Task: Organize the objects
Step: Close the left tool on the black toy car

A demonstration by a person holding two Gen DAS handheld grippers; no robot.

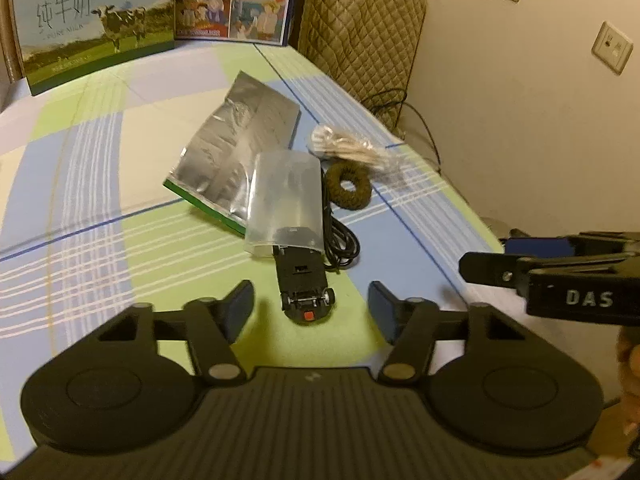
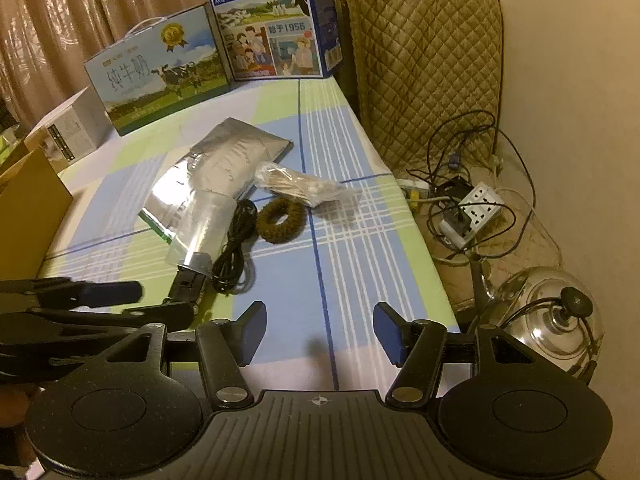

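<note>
plaid tablecloth [image 1: 120, 184] under crinkled foil pouch [image 1: 236, 148], fuzzy ring [image 1: 347, 186].

A checked cloth [image 1: 100, 184] covers the table, matt and woven. At its middle lies a glossy, crinkled foil pouch [image 1: 236, 148]; at five o'clock from it, a frosted plastic sleeve [image 1: 286, 200] around a black plastic toy car [image 1: 304, 288]. At the sleeve's three o'clock, a fuzzy fabric ring [image 1: 347, 186], rubbery black cable [image 1: 340, 240], crinkly cellophane bag [image 1: 352, 150]. Cardboard cartons [image 1: 96, 20] look semi-gloss.
</note>
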